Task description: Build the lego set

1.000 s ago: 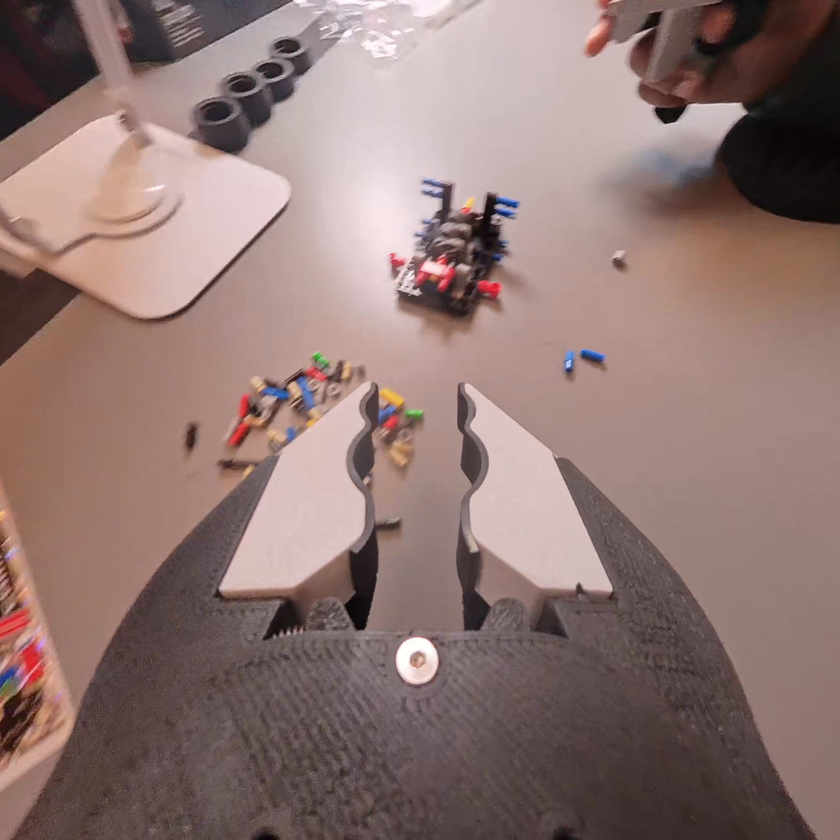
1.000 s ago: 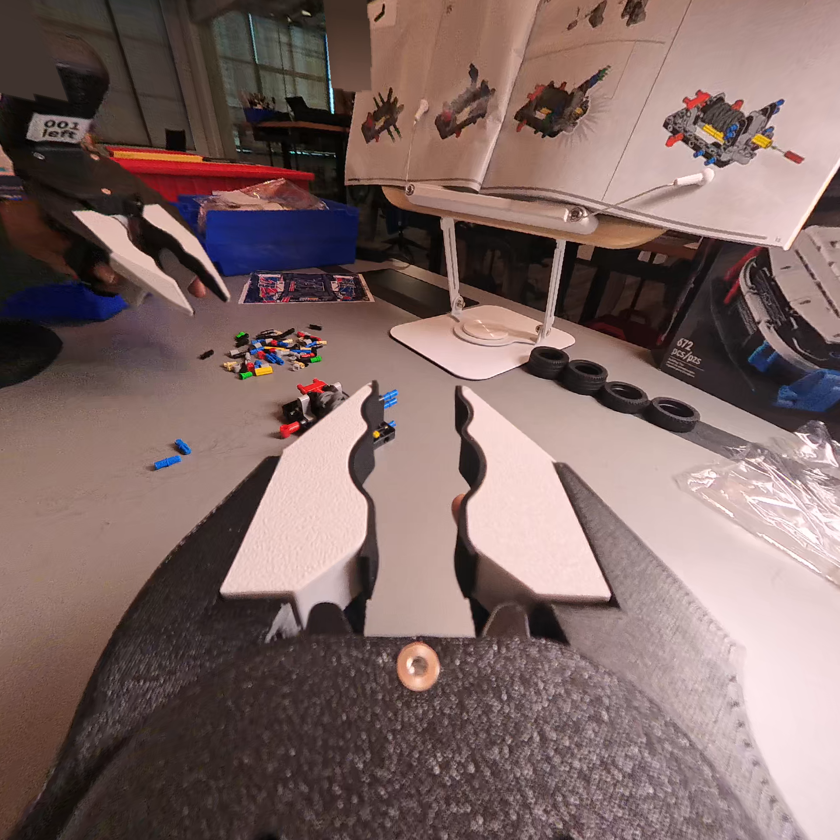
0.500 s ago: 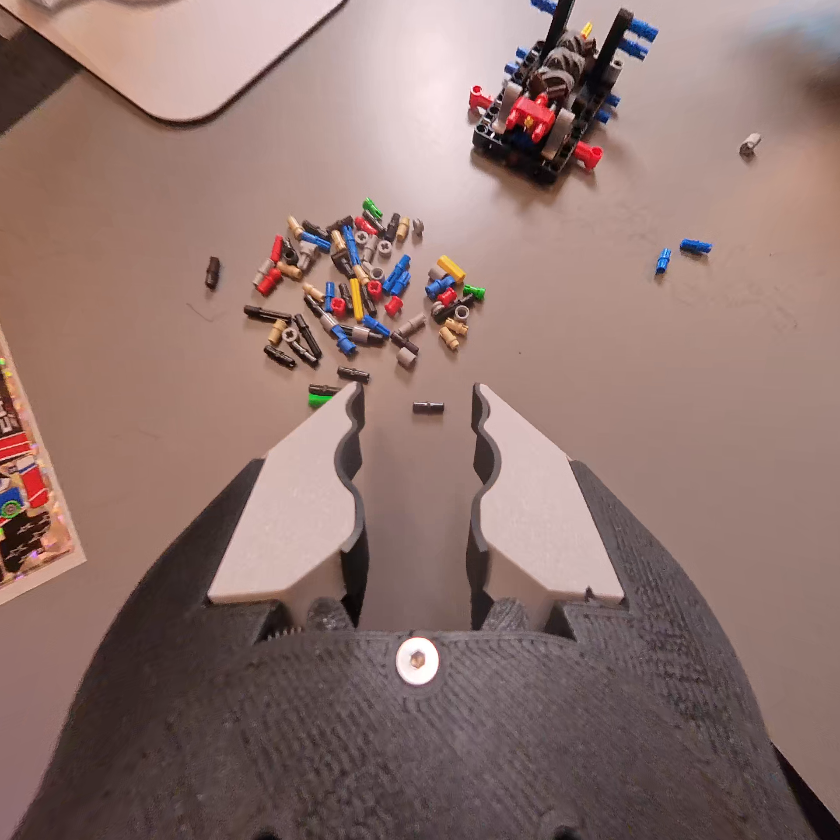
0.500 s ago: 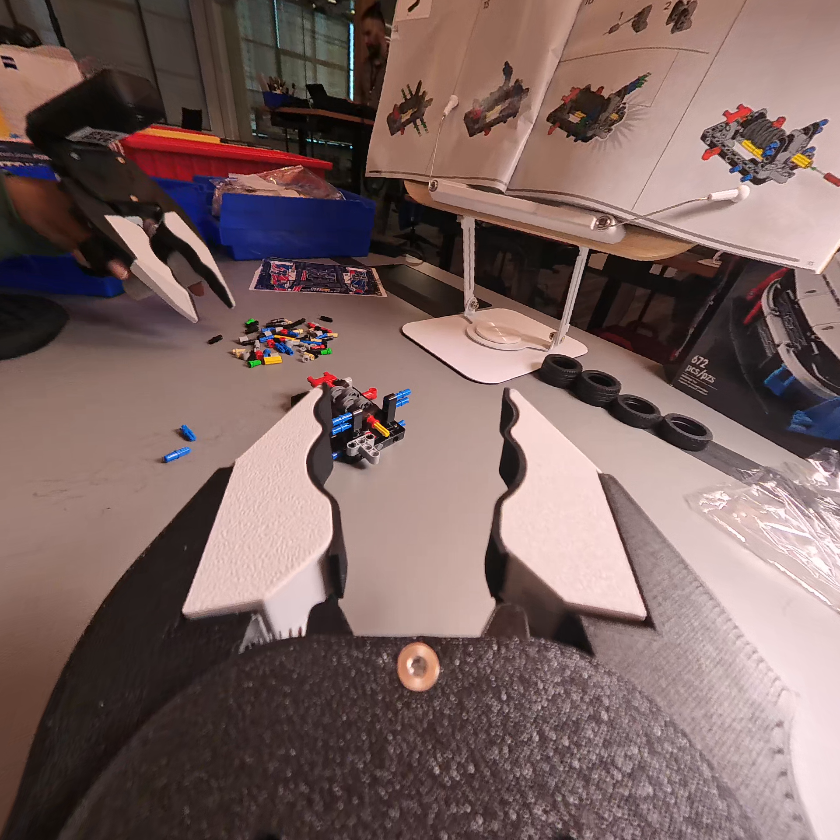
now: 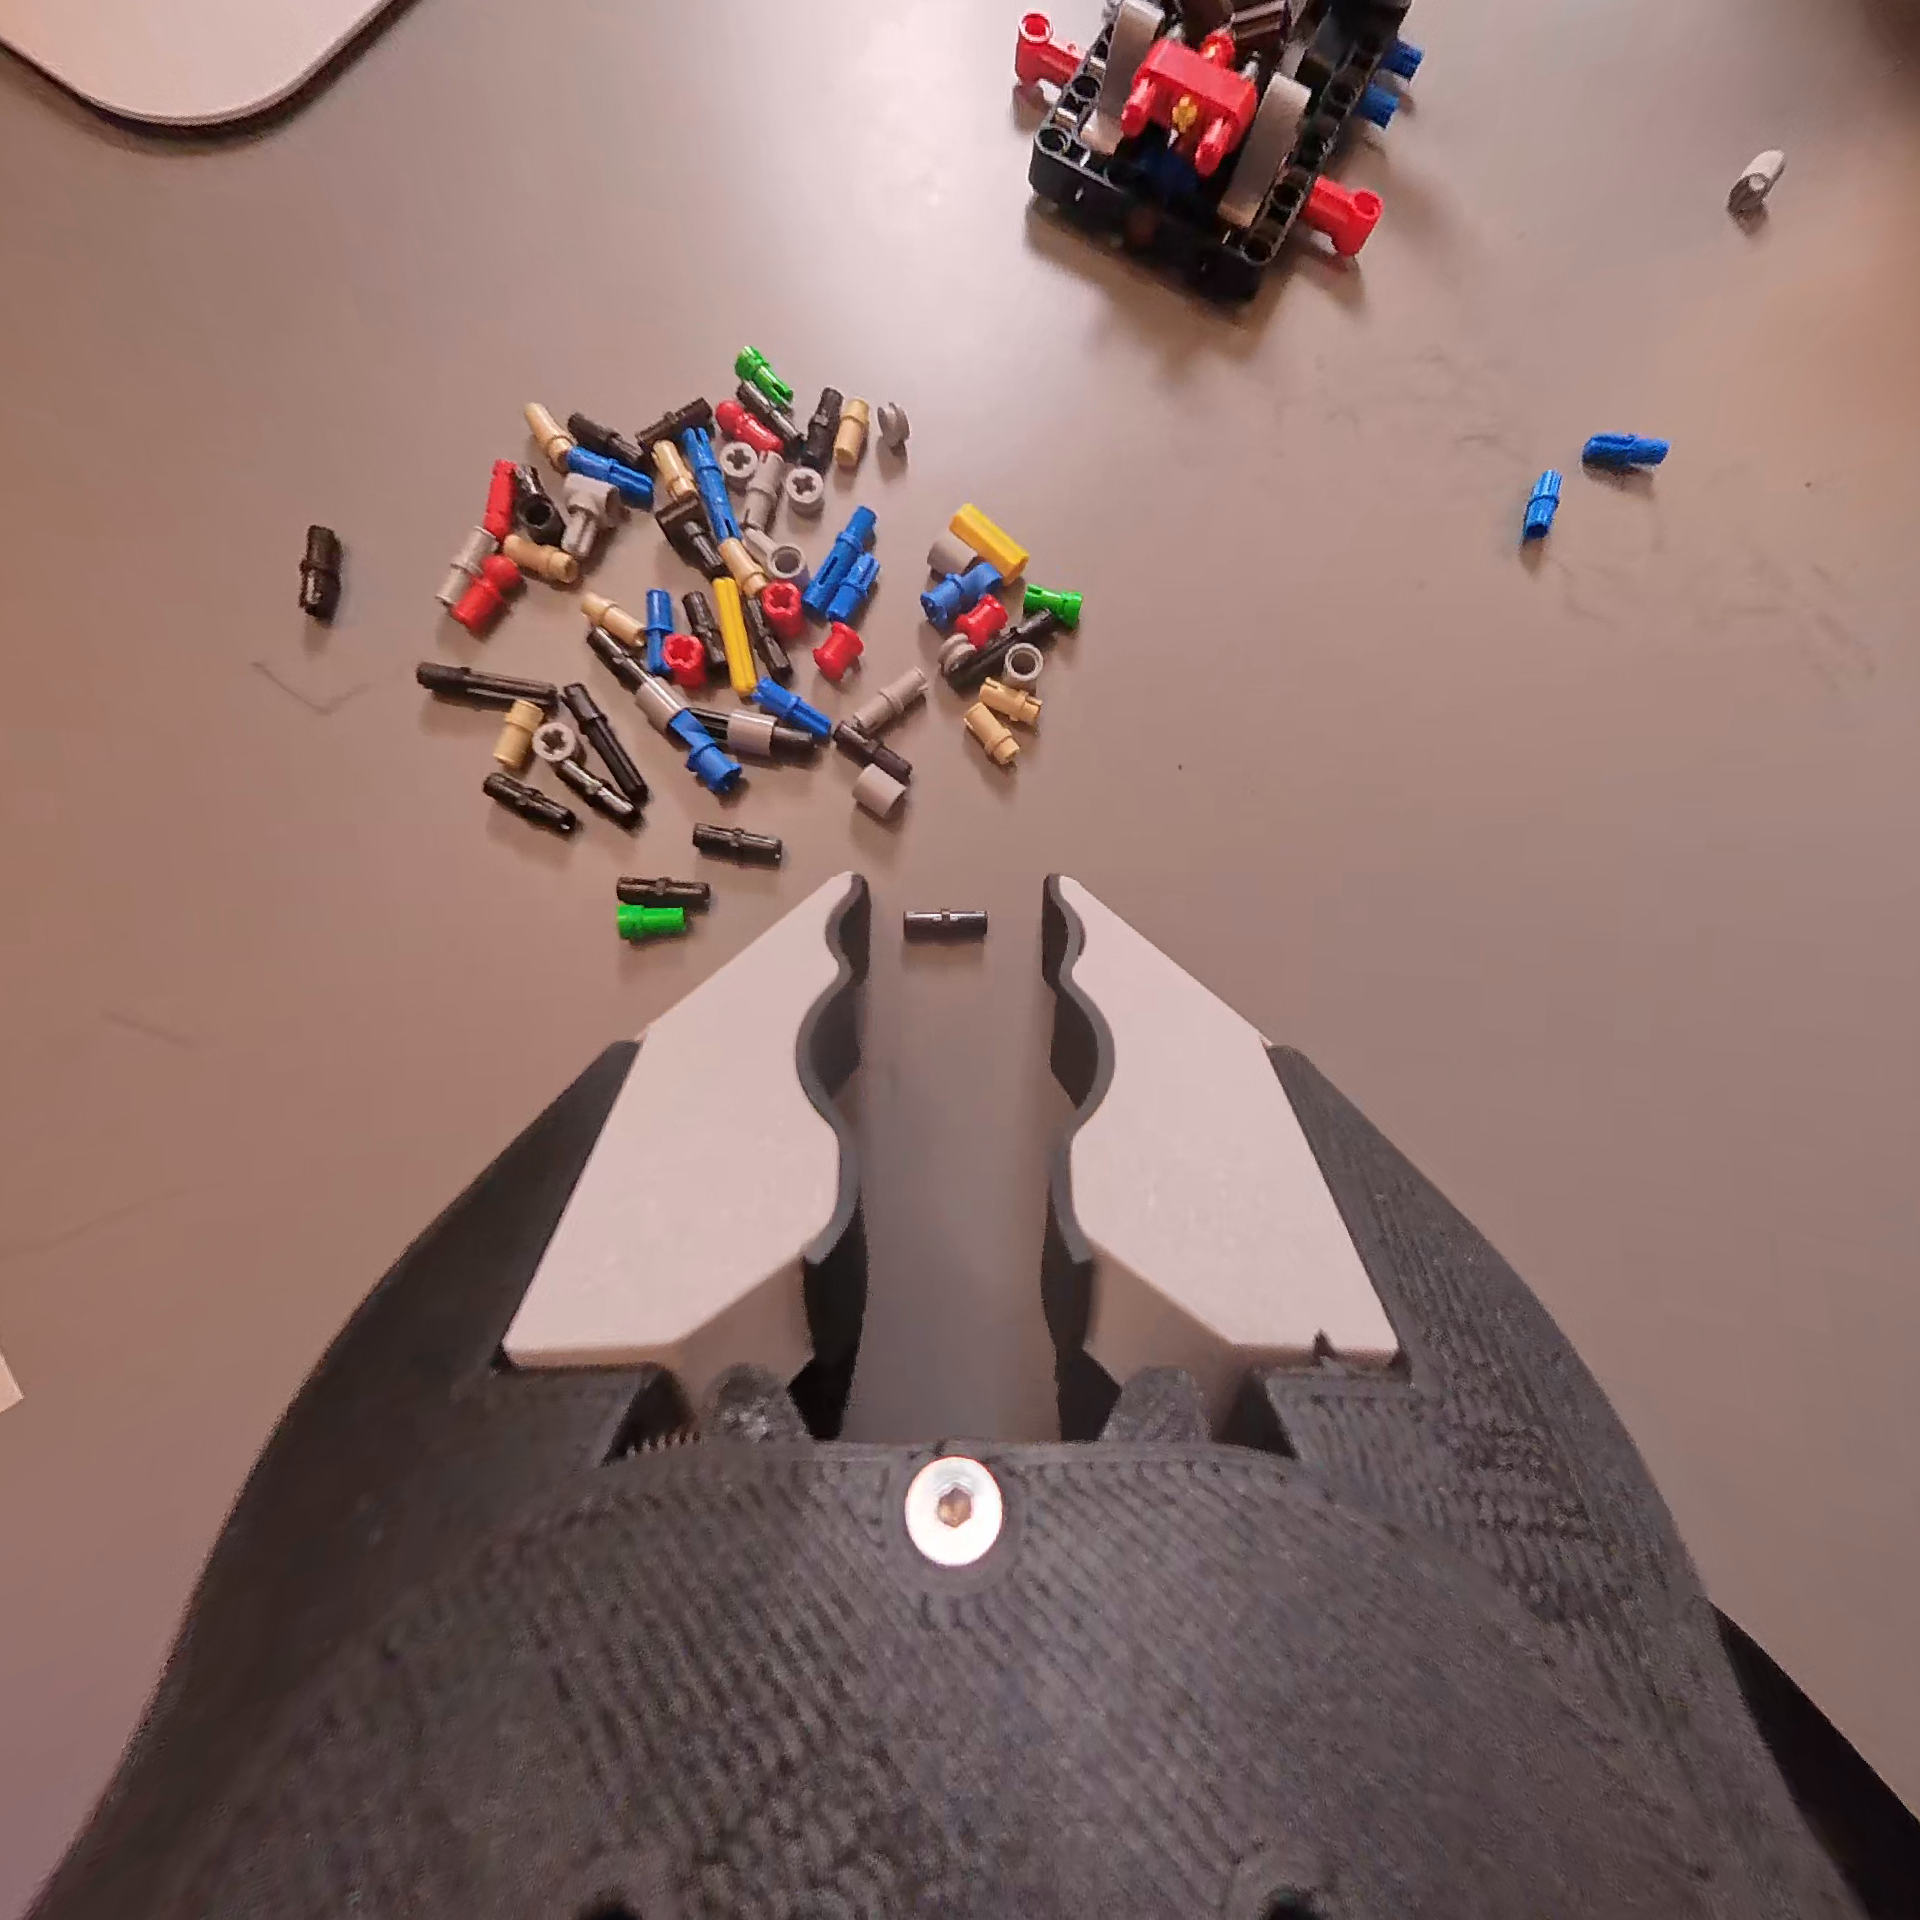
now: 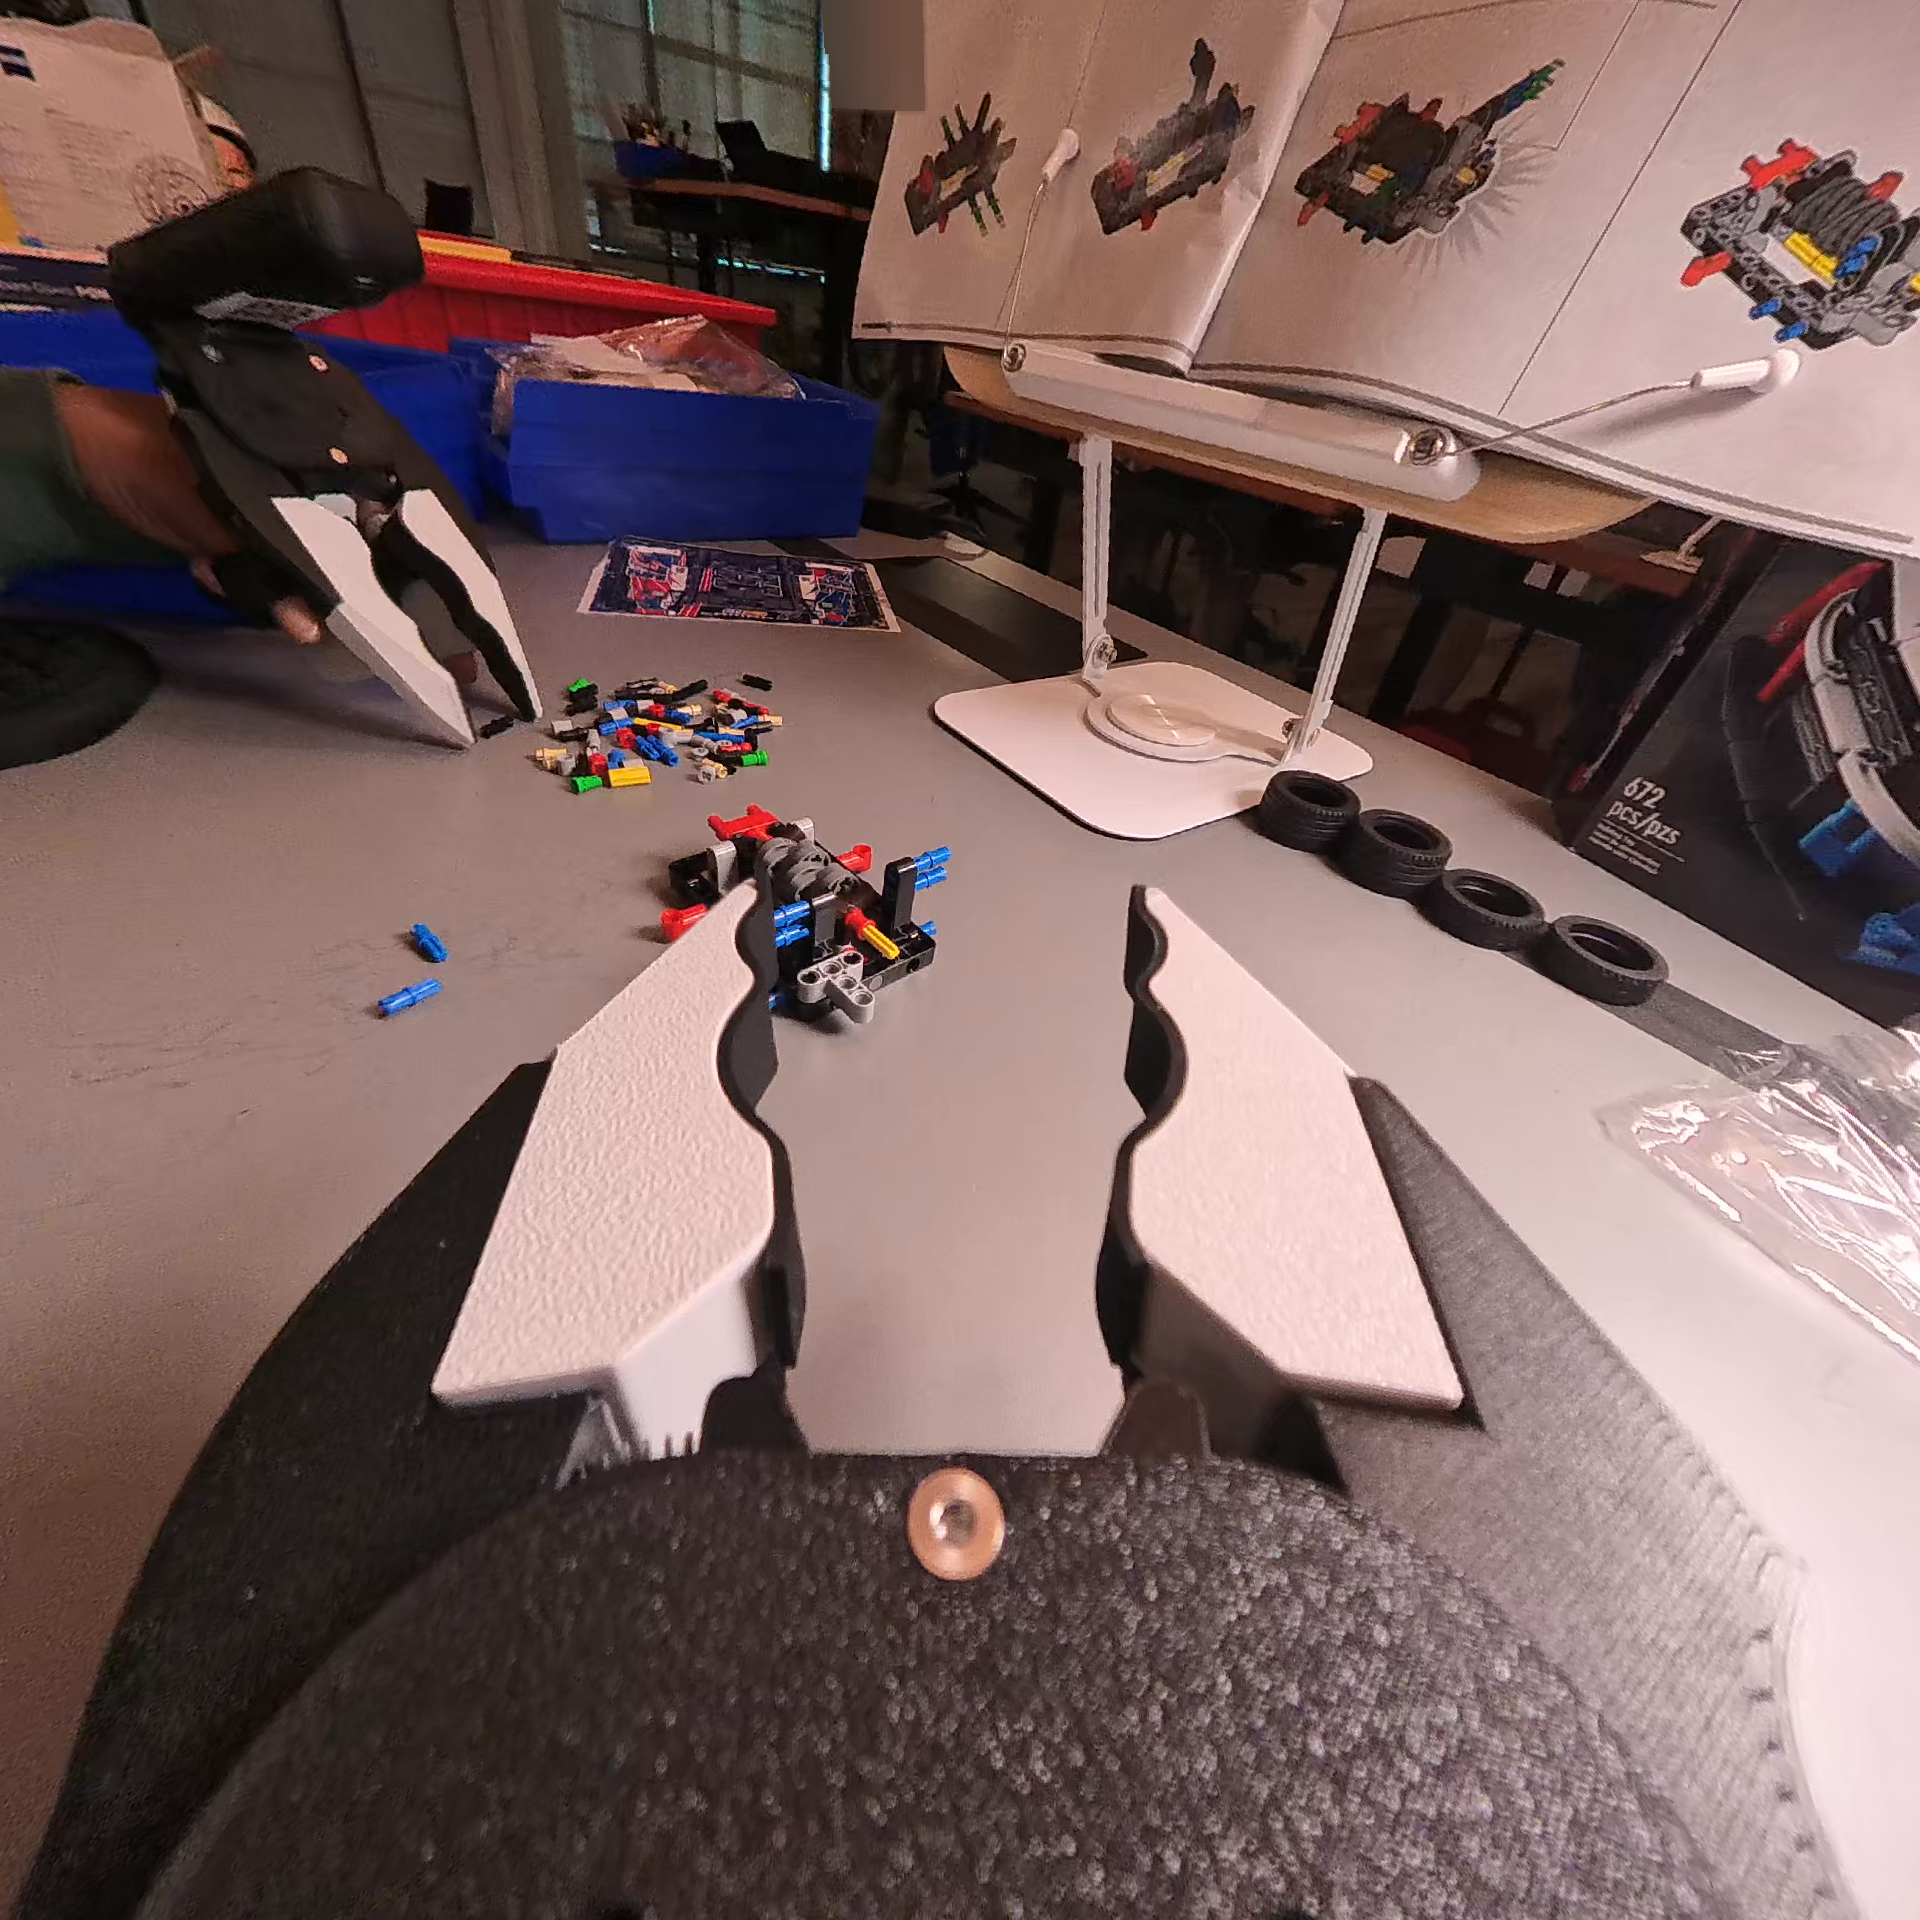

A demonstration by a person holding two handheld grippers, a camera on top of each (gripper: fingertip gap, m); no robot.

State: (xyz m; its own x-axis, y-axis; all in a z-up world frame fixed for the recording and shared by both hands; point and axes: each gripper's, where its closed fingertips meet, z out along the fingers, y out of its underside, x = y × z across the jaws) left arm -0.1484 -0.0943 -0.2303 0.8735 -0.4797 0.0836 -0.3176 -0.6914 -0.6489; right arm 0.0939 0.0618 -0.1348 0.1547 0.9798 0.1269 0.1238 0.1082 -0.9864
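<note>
The half-built lego assembly (image 6: 821,920), a black frame carrying red, blue, grey and yellow parts, stands on the grey table (image 6: 260,1039) and serves as the reference for everything else. The right gripper (image 6: 940,899) hangs just short of the assembly with its jaws spread wide and nothing between them; its left fingertip overlaps the near edge of the assembly in the right wrist view, though whether they touch cannot be told. Beyond the assembly and to its left lies the pile of loose pins (image 5: 748,603), small connectors in black, blue, red, tan, grey, yellow and green. The left gripper (image 5: 951,899) points down at the side of that pile farthest from the assembly, jaws parted and empty, with a single black pin (image 5: 943,923) lying on the table between its tips, apart from both. A person's hand (image 6: 156,499) holds this gripper. Two blue pins (image 6: 416,971) lie to the left of the assembly, well apart from it. To its right stands the white stand (image 6: 1153,748) bearing the open instruction booklet (image 6: 1403,208), with four black tyres (image 6: 1455,894) in a row beside the base. A sticker sheet (image 6: 738,597) lies beyond the pile, and a clear plastic bag (image 6: 1787,1174) sits far right.
</note>
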